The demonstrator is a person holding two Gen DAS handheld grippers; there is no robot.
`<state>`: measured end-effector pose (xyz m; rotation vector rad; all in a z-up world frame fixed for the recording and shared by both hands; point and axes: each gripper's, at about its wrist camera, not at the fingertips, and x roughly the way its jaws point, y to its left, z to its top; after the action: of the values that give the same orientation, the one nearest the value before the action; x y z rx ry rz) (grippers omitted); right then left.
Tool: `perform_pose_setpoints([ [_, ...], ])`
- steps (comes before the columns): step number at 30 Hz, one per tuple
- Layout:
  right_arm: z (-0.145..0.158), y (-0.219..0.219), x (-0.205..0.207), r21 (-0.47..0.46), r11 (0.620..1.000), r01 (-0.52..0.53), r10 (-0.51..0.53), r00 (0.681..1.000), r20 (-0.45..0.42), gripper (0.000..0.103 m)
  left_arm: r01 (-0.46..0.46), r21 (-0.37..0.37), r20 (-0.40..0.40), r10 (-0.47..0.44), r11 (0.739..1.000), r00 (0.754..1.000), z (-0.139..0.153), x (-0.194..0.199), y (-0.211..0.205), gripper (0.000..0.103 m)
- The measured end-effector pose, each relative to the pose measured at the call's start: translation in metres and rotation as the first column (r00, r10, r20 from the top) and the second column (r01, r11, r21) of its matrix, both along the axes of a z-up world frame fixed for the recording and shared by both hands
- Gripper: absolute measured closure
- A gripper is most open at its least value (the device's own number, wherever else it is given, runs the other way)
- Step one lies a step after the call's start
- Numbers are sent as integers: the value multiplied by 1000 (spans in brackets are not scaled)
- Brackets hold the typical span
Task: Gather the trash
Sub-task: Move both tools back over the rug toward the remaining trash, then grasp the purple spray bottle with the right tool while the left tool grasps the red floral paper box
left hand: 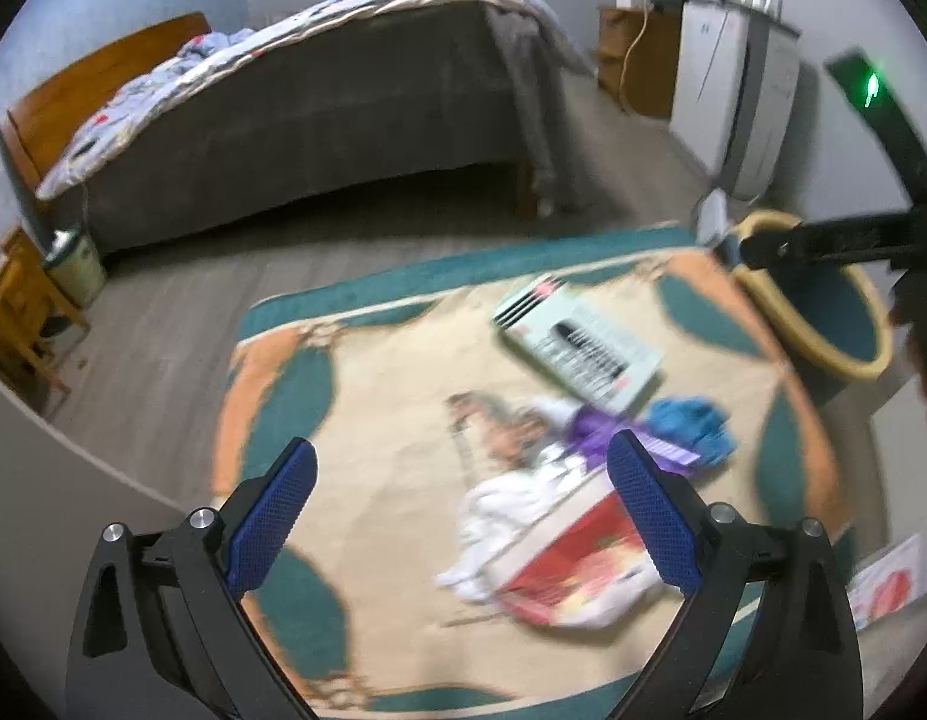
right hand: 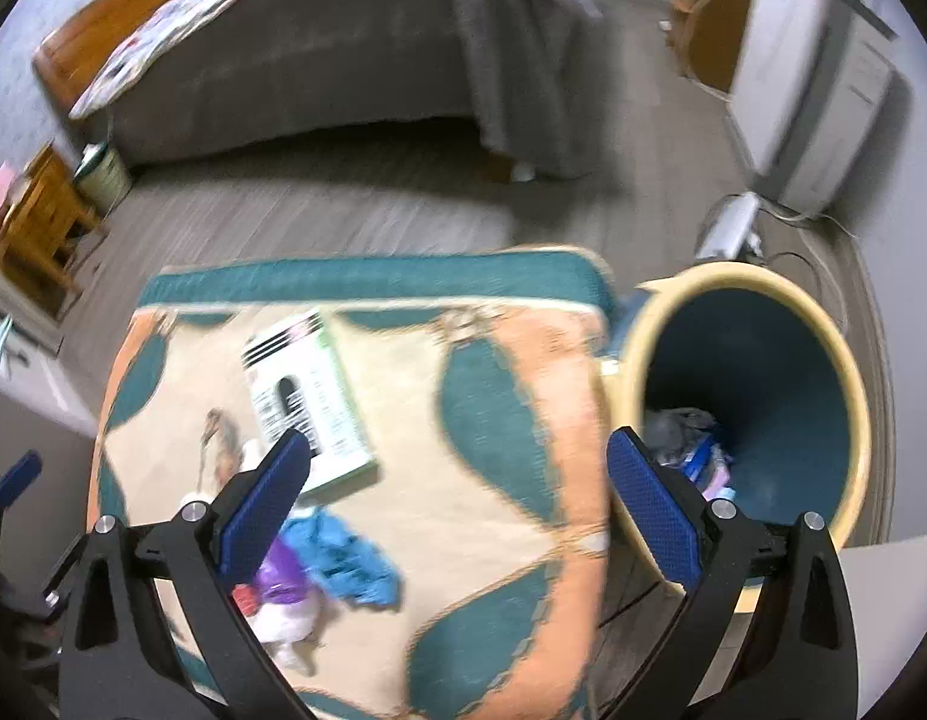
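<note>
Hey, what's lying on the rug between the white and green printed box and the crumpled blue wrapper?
Only bare cream rug lies between the white and green printed box and the crumpled blue wrapper, clearest in the right wrist view.

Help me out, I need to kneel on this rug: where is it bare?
The rug is bare between the white box and the bin, and left of the white wrapper. Crowded around the blue wrapper and purple wrapper.

Print covers the pale green box point(right hand: 310, 390) on the rug, but blur leaves nothing readable.
</note>
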<state>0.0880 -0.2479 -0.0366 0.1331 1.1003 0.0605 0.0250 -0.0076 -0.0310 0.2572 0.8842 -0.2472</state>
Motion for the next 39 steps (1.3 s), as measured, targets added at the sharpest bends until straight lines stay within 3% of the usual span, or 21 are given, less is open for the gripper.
perform_pose_setpoints([
  [5, -10, 45, 0, -38, 995, -95, 93, 995, -36, 6, -7, -6, -1, 7, 1000, 1000, -3, 4, 31, 7],
  [7, -17, 59, -1, -44, 992, -120, 117, 991, -63, 11, -23, -11, -8, 23, 1000, 1000, -5, 7, 42, 7],
  [11, -37, 84, -2, -2, 986, -165, 163, 978, -130, 31, -28, -22, -29, 28, 999, 999, -11, 10, 55, 7],
  [14, -50, 107, -2, -32, 973, -228, 219, 960, -174, 46, -16, -23, -39, 15, 1000, 999, -13, 12, 59, 7],
  [19, -74, 132, 1, -61, 958, -282, 259, 934, -246, 54, 5, -27, -53, -6, 1000, 999, -18, 14, 66, 7],
  [26, -98, 148, 7, -59, 950, -308, 277, 912, -302, 54, 19, -15, -85, -20, 1000, 996, -27, 15, 73, 7],
  [27, -100, 150, 7, -59, 948, -313, 281, 910, -304, 54, 21, -17, -89, -22, 1000, 996, -28, 15, 73, 7],
  [29, -99, 153, 8, -45, 946, -321, 294, 906, -304, 71, 32, -22, -106, -34, 999, 994, -31, 15, 71, 7],
  [32, -93, 151, 9, -33, 950, -311, 288, 911, -295, 71, 68, -21, -125, -70, 997, 990, -35, 13, 63, 7],
  [39, -52, 127, 8, 27, 967, -254, 255, 951, -173, 71, 167, -20, -155, -168, 986, 974, -47, 1, 35, 7],
])
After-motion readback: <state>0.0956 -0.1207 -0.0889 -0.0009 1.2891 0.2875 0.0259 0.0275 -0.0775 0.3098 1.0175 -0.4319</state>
